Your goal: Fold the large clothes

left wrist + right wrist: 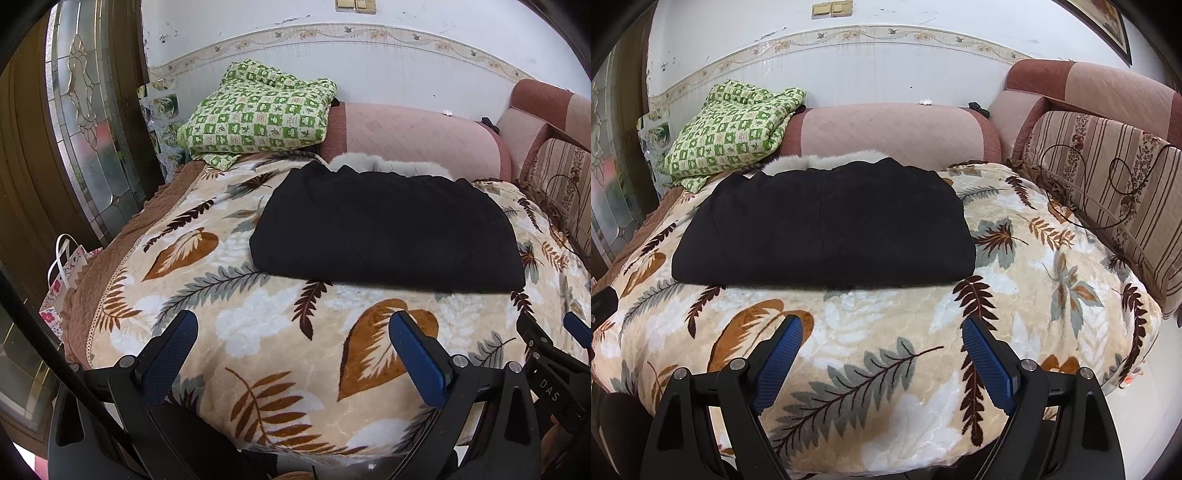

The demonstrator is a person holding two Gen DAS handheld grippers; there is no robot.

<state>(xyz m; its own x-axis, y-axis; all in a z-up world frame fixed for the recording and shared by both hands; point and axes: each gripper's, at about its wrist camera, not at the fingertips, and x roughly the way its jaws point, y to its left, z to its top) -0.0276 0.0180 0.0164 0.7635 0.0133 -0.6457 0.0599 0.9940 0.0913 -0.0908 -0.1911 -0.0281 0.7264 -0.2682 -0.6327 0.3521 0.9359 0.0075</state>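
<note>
Lying folded on the leaf-print blanket (886, 369), the black coat (827, 229) (both hand-held grippers (293, 332) (882, 339) released).

Your black coat (384, 229) lies folded into a broad, thick rectangle, flat on the leaf-print blanket (266, 332) over the bed. Its long folded edge faces you, straight and even; in the right wrist view the coat (823, 229) sits centre-left on the blanket (886, 332). A pale grey fur trim (384, 164) peeks out along the far edge, toward the pink bolster. Surface looks smooth, with faint seams only. Nothing rests on top of it.
</note>
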